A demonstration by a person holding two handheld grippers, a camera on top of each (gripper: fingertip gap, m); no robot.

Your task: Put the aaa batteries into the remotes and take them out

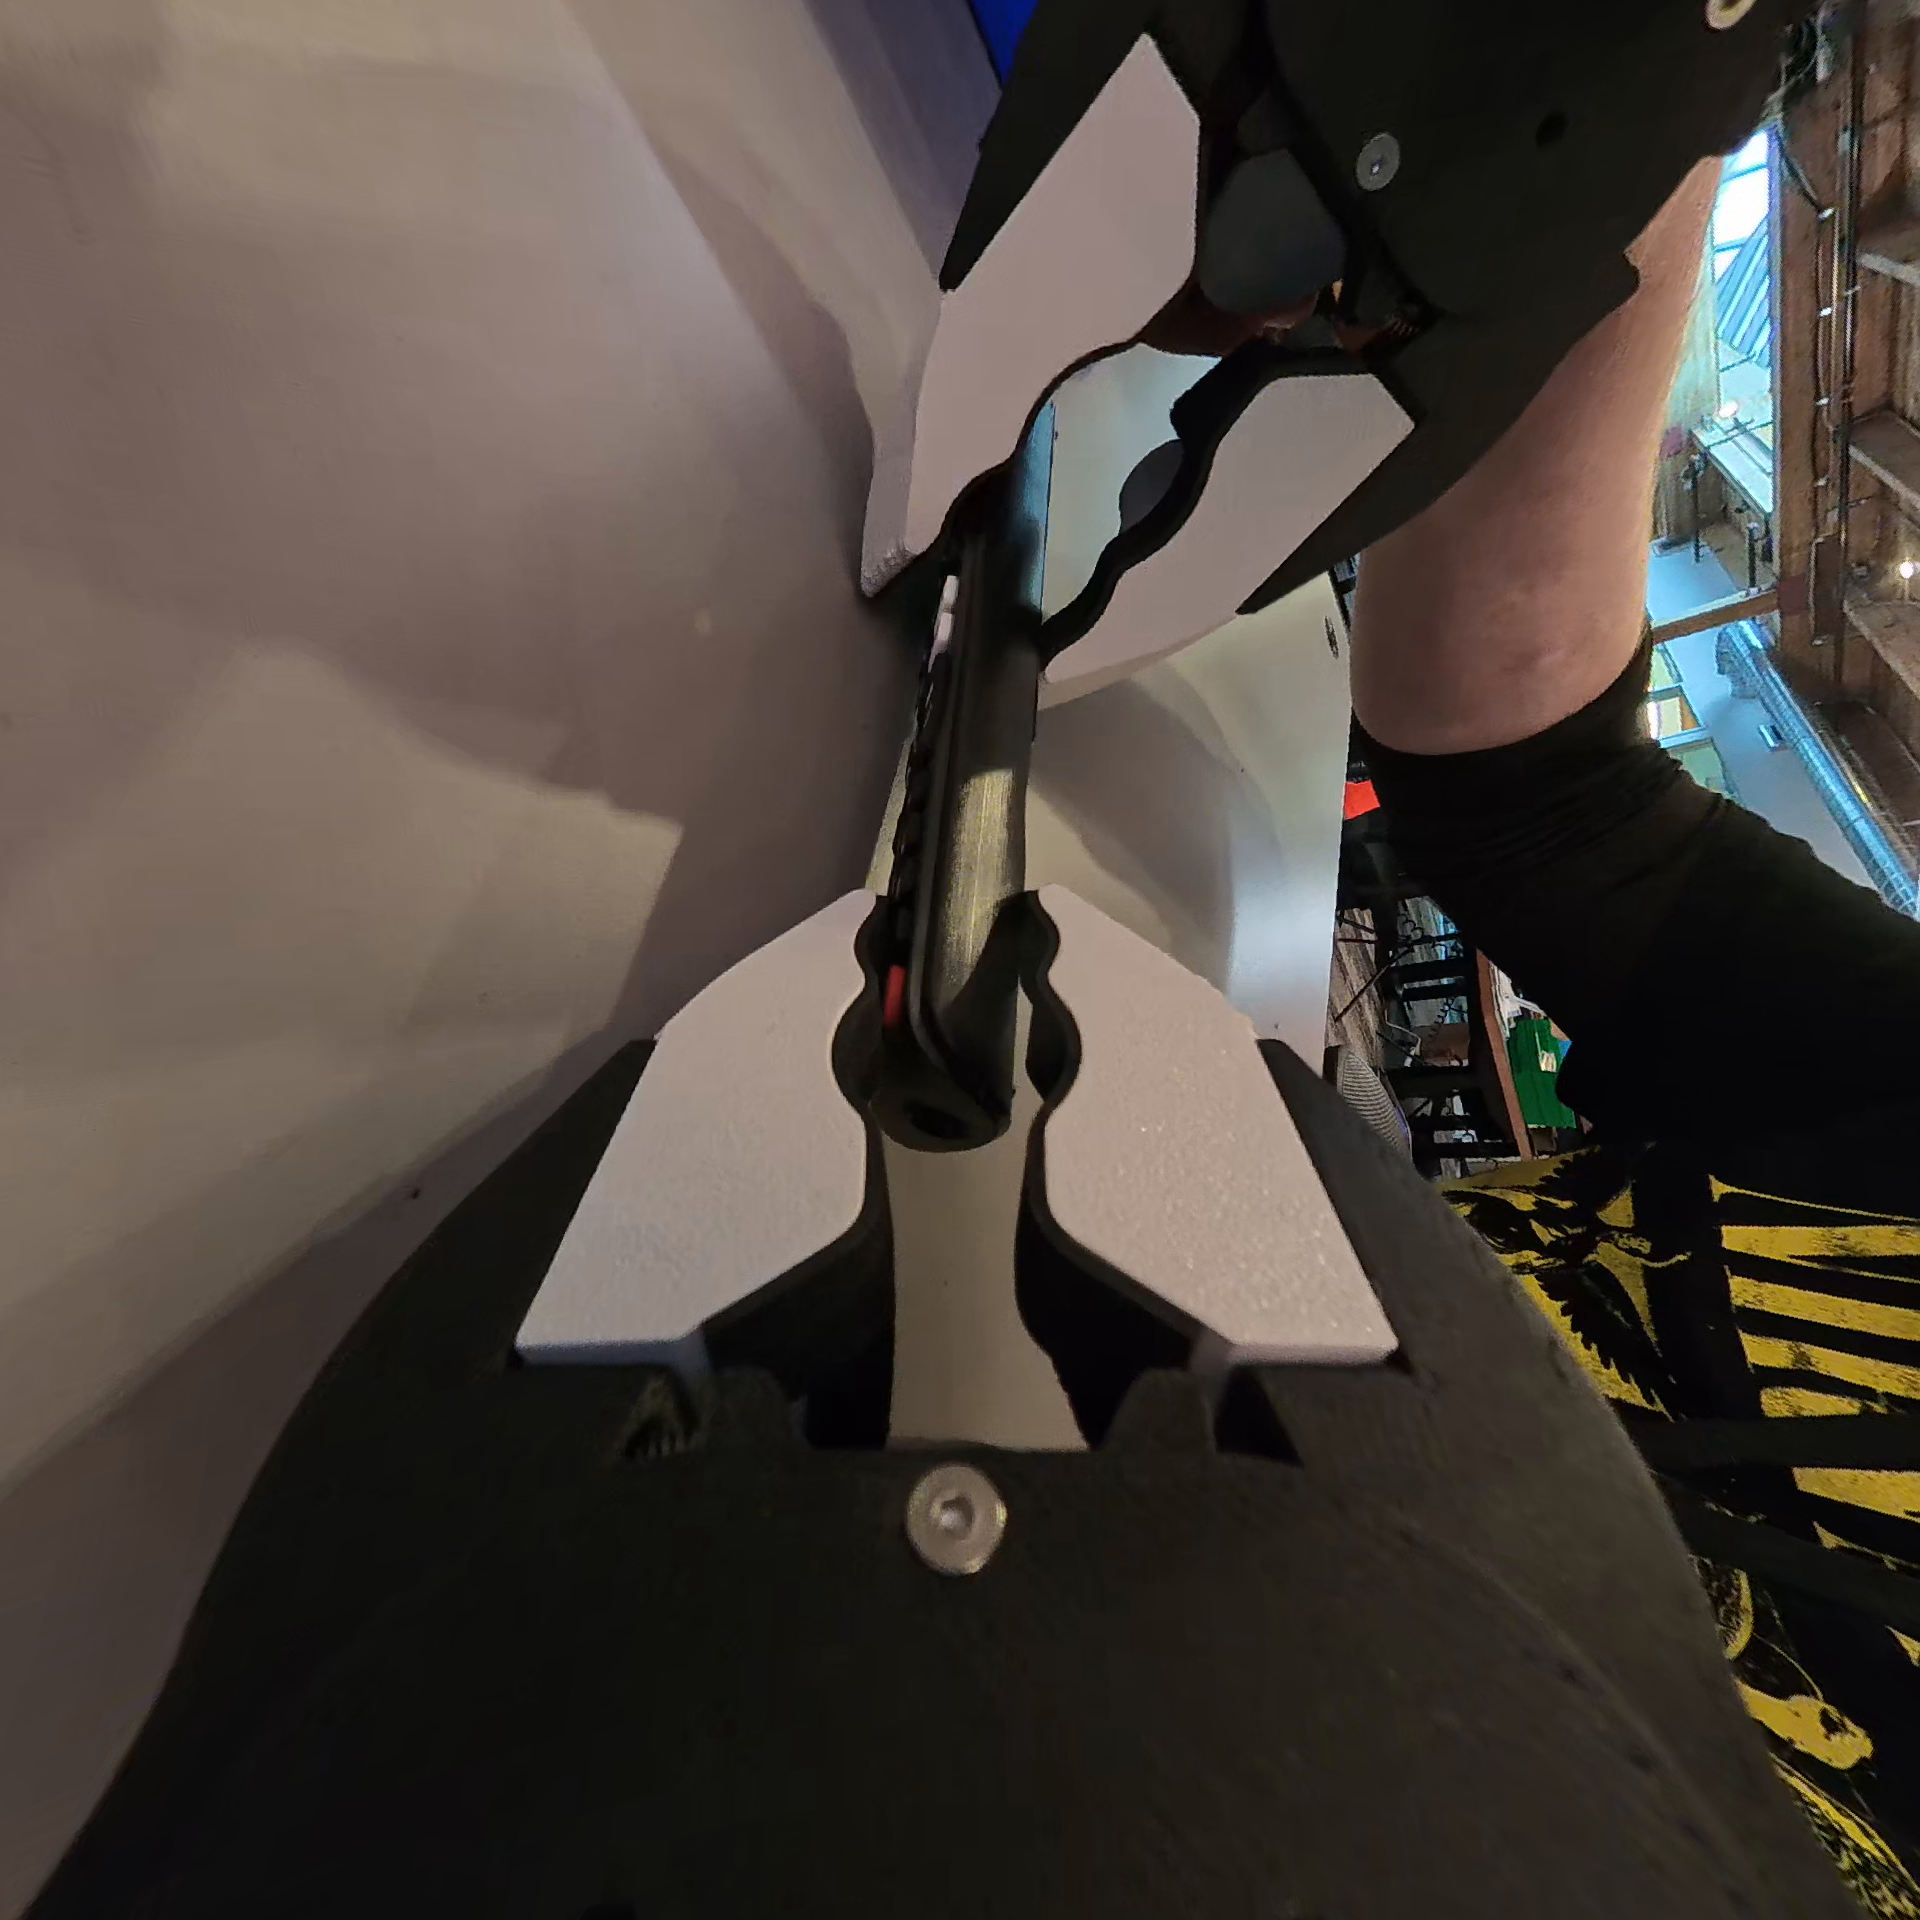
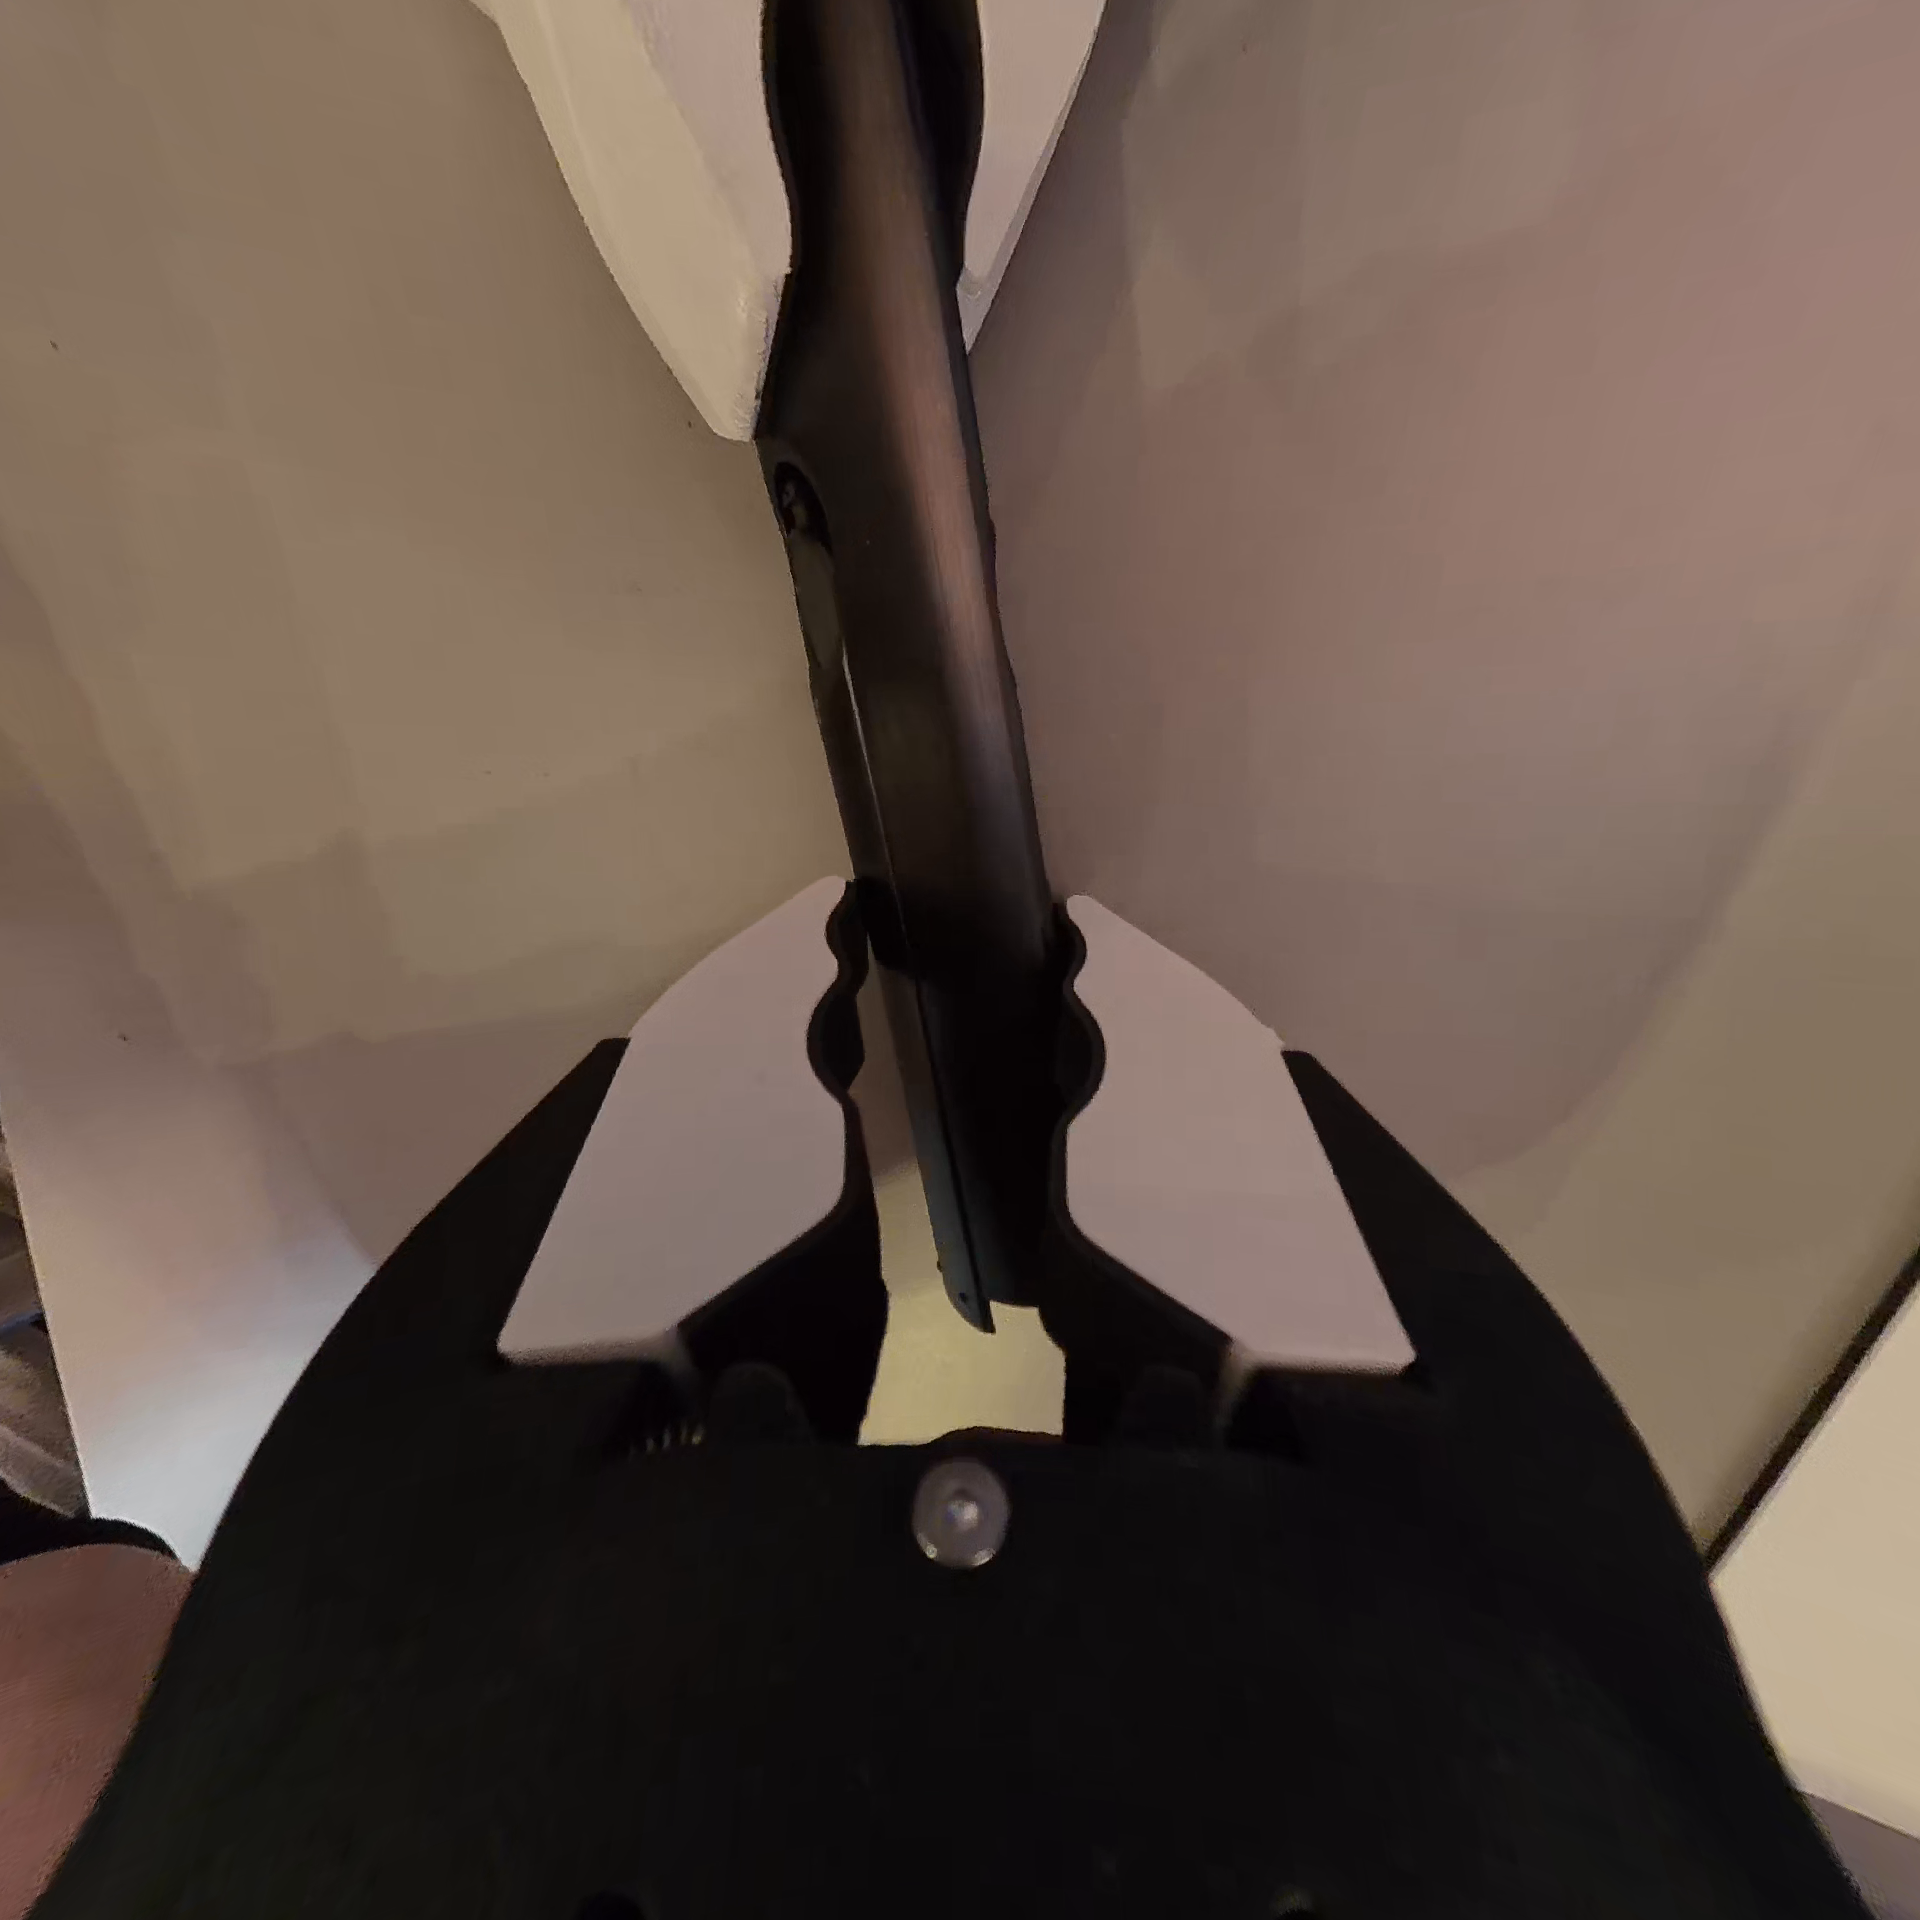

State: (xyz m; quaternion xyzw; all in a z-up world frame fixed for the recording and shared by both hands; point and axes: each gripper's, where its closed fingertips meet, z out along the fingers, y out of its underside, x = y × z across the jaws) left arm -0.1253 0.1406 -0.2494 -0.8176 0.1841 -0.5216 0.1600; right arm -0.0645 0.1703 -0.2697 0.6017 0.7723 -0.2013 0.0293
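Between both hand-held grippers: black remote (image 1: 961, 831) (edge-on), left hand-held gripper (image 1: 951, 997) and right hand-held gripper (image 2: 961, 935) clamping opposite ends.

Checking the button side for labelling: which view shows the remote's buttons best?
The left wrist view: the remote, clamped by the left gripper and right gripper, shows its button edge and a red button. The right wrist view shows only its smooth dark back.

A workshop or loft-style industrial space: rough brick wall (image 1: 1860, 312), exposed metal ducting (image 1: 1808, 748), black metal stairs (image 1: 1444, 1029) beyond the white table (image 1: 312, 623).
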